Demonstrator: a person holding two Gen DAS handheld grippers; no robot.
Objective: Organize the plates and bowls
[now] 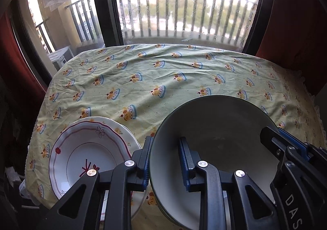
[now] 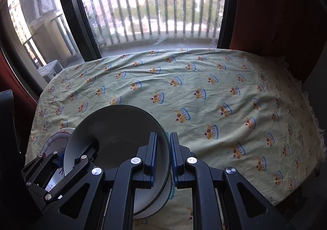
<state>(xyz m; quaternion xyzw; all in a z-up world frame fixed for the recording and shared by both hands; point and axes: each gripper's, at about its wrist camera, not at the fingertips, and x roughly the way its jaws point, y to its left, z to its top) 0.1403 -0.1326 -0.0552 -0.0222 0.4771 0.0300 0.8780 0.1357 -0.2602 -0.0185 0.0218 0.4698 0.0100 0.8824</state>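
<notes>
Cloth-covered table below: left tool and right tool each clamp opposite rims of the green bowl, mouth tilted toward them.

Bowl over the near part of the tablecloth, 2 stacked plates just left of it, window railing behind the table's far edge

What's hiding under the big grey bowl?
Under the grey bowl sits another pale bowl's rim, on the tablecloth. The rest of it is covered.
</notes>
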